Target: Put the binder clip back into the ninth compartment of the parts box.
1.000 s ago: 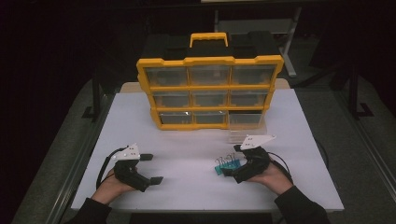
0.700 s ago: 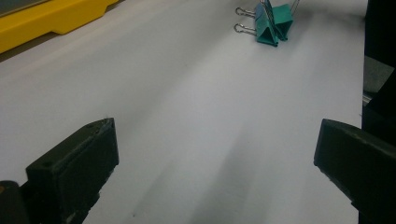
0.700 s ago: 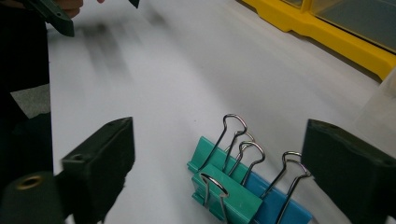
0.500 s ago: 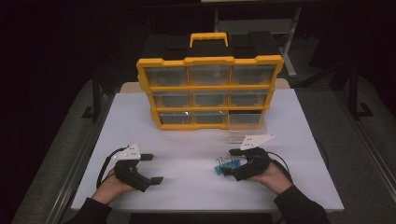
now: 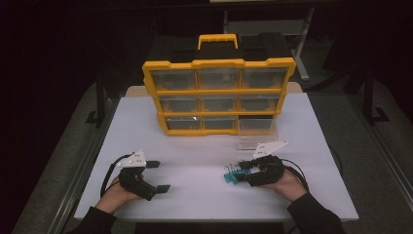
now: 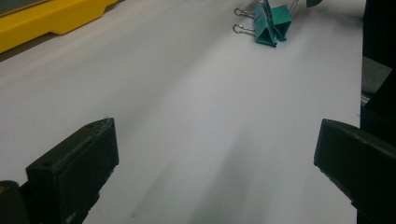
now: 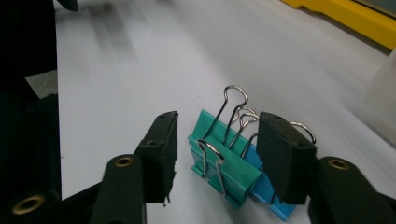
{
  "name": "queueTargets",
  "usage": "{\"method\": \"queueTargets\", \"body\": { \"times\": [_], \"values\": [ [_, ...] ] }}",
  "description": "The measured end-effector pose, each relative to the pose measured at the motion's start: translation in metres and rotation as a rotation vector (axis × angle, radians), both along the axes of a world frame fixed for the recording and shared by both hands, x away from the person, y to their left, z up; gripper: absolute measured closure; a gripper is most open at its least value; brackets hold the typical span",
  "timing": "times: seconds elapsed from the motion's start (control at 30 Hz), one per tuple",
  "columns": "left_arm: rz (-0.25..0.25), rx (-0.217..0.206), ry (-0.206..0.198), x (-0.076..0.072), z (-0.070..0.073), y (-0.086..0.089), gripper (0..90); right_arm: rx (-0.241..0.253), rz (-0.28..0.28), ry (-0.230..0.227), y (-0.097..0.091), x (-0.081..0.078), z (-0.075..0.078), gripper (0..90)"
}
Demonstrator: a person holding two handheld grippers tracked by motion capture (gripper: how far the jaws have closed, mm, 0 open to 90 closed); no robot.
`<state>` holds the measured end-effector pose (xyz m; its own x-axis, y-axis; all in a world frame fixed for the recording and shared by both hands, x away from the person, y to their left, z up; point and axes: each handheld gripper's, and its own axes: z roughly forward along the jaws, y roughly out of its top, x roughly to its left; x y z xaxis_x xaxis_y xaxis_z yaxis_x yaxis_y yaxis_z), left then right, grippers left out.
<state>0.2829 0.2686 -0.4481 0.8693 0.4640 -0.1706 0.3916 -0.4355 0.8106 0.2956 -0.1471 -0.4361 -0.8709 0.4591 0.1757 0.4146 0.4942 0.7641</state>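
Right gripper view: binder clips (image 7: 224,163) lie between closing, not-yet-touching fingers (image 7: 161,154).

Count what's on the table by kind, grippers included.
Teal binder clips: 2
Blue binder clip: 1
Yellow organizer: 1
Clear drawer: 1
Grippers: 2, the left gripper and the right gripper, whose jaws have just been closing around the clips
Total: 7

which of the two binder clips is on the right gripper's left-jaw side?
The green binder clip. In the right gripper view it lies on the left jaw's side, with a gap to the pad; the blue binder clip sits behind it, by the right jaw.
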Motion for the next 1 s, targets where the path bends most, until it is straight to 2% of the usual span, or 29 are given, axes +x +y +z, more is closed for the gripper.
{"method": "queueTargets", "body": {
  "times": [0.37, 0.73, 1.0],
  "values": [
    [-0.003, 0.002, 0.001, -0.0006, -0.0008, -0.0013, 0.0, 0.003, 0.039, 0.016, -0.0021, 0.0010, -0.0044, 63.3],
    [-0.006, 0.003, 0.006, 0.0000, -0.0016, -0.0014, 0.0, 0.011, 0.064, 0.040, -0.0053, 0.0033, -0.0106, 71.9],
    [-0.010, 0.004, 0.004, -0.0005, -0.0017, -0.0021, 0.0, 0.015, 0.080, 0.036, -0.0050, 0.0030, -0.0105, 80.3]
  ]
}}
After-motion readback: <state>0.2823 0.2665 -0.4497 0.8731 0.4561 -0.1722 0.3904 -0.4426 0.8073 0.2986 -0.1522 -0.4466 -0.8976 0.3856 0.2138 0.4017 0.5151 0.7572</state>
